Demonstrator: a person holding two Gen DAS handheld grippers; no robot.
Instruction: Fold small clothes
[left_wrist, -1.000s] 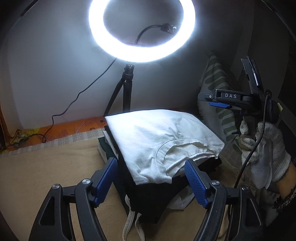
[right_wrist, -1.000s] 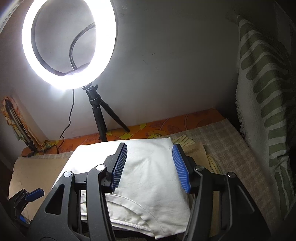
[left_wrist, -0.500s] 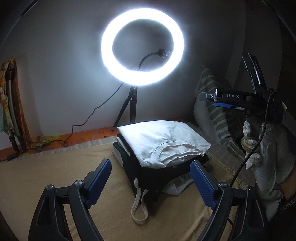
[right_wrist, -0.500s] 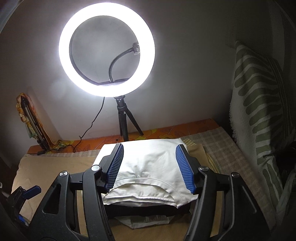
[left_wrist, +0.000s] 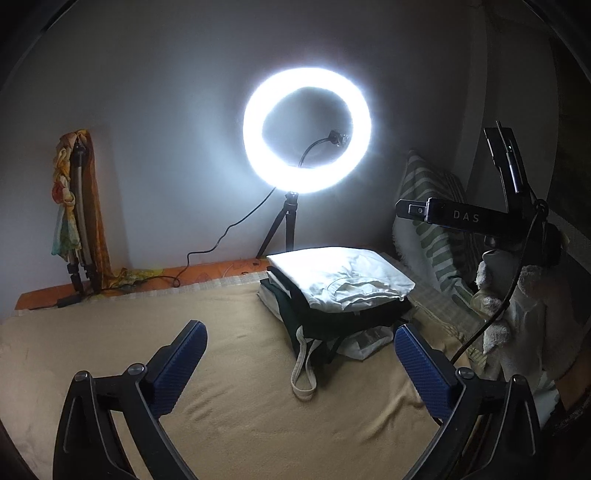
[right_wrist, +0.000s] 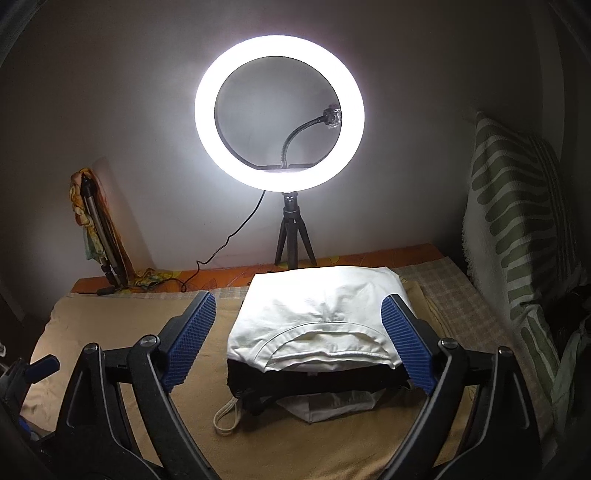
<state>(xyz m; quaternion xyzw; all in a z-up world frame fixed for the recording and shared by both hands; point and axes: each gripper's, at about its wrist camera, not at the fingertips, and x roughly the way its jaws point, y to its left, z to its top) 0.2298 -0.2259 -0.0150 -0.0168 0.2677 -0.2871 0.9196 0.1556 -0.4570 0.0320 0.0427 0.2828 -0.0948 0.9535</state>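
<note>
Tan fleece blanket-covered bed (right_wrist: 110, 325); stack of folded clothes (right_wrist: 317, 332) on it, black ring-light tripod (right_wrist: 293, 240) at back edge.

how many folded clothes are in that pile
3 can be told apart, and more may be hidden. The white t-shirt lies on top, a dark garment sits under it, and a pale piece pokes out at the bottom.

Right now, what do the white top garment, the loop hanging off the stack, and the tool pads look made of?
White top garment: looks like matte cotton knit, with soft creases and a stitched neckline band.
Loop: cream flat webbing or woven strap, probably cotton; the weave is too small to confirm.
Pads on the right tool: blue rubber or plastic with a fine ribbed texture, matte. Left tool pads look the same.
</note>
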